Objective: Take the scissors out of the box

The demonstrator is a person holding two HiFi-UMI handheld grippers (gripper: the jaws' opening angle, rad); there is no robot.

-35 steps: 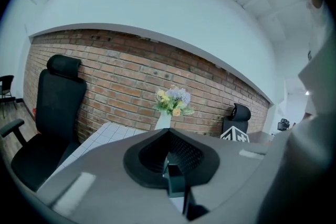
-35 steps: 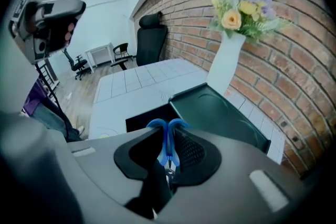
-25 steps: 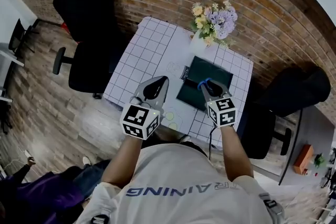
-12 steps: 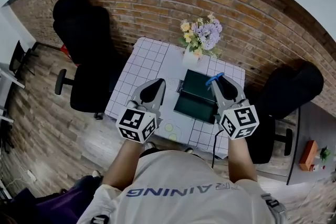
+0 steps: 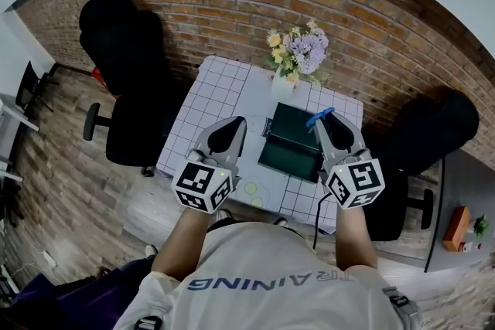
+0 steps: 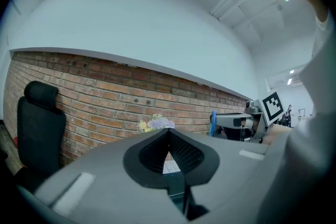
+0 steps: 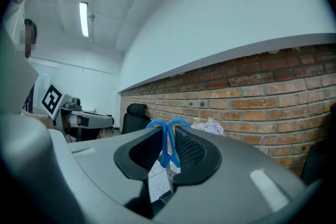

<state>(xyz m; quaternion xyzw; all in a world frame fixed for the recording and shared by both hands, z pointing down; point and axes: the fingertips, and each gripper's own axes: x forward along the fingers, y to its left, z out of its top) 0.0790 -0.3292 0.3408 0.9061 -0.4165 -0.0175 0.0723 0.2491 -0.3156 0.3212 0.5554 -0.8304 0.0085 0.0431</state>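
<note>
Blue-handled scissors (image 7: 167, 150) are pinched between the right gripper (image 7: 168, 132) fingers (image 7: 193, 152), handles at the tips, above the far right of the box (image 5: 288, 154); left gripper (image 6: 169, 132) fingers closed, empty.

Left gripper (image 5: 240, 119) level, jaws together, right gripper (image 5: 326, 123) clamping scissors (image 7: 168, 140)

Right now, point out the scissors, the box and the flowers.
scissors (image 7: 167, 144), right gripper view, on the blue handles.
box (image 5: 288, 157), head view, on its dark surface.
flowers (image 5: 299, 50), head view, on the blooms.
</note>
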